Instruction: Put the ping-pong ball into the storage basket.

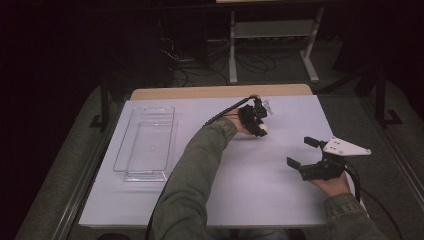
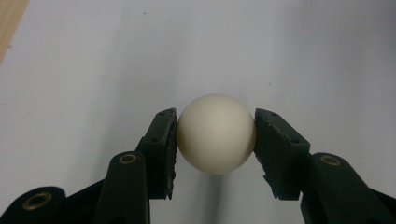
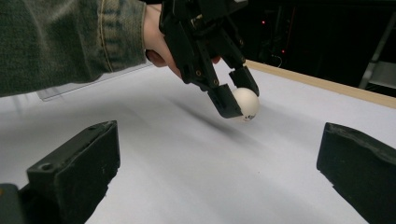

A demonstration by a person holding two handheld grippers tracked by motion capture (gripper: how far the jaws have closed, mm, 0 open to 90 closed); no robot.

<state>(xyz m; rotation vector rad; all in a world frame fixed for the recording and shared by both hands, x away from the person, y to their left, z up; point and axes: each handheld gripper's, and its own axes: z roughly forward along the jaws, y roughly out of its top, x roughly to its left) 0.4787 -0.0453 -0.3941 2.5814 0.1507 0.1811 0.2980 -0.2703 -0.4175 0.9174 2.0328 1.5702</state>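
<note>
Across the white table [image 1: 210,200], I am keeping the clear tray [image 1: 146,142] as my landmark at its left side. Well right of the tray, my left gripper [image 2: 215,140] is clamping the cream ball [image 2: 216,133] just above the surface; farther right, my right gripper [image 1: 306,150] is hanging unclenched, holding nothing.

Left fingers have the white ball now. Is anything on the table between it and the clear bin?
Nothing visible. The left gripper pinches the ball, and the white table lies bare across to the clear bin; only the person's own left forearm spans that side.
</note>
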